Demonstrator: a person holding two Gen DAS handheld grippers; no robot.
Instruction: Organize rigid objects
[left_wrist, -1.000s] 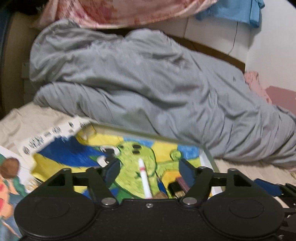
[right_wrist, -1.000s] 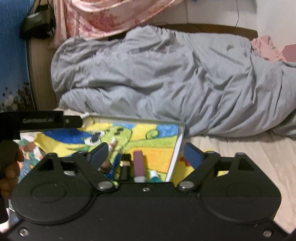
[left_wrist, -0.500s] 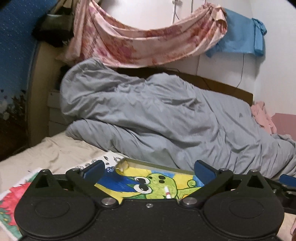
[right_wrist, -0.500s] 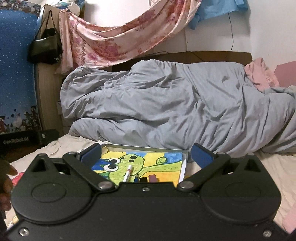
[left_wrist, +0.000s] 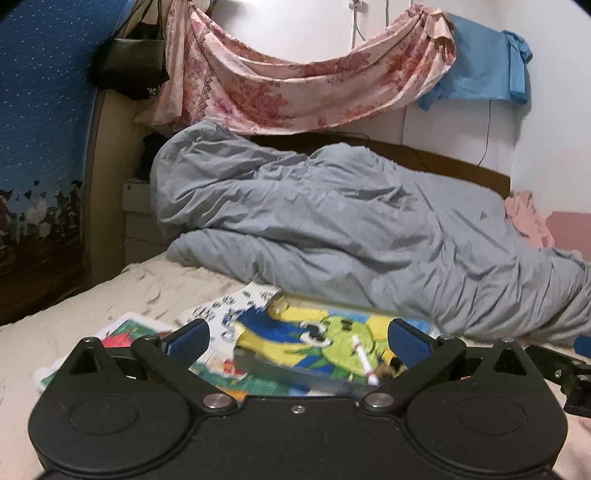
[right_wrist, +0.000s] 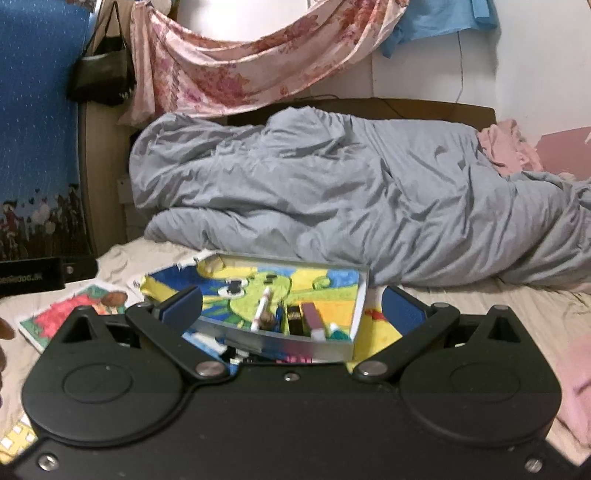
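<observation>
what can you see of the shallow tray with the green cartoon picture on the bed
The shallow tray is rectangular with low grey walls and a floor covered by a bright drawing of a green cartoon creature on blue and yellow. It lies flat on the bed, over loose coloured drawings, its far side close against the grey duvet. Inside, near the front wall, lie a white pen, a dark block, a pink stick and other small items. Neither gripper touches it.

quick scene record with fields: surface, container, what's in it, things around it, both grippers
surface: bed sheet
container: shallow grey tray lined with a green cartoon picture
contents: white pen, pink stick, dark small items, too blurred to name
around: colouring pages left of the tray, grey duvet behind it
left gripper: open, empty
right gripper: open, empty
</observation>
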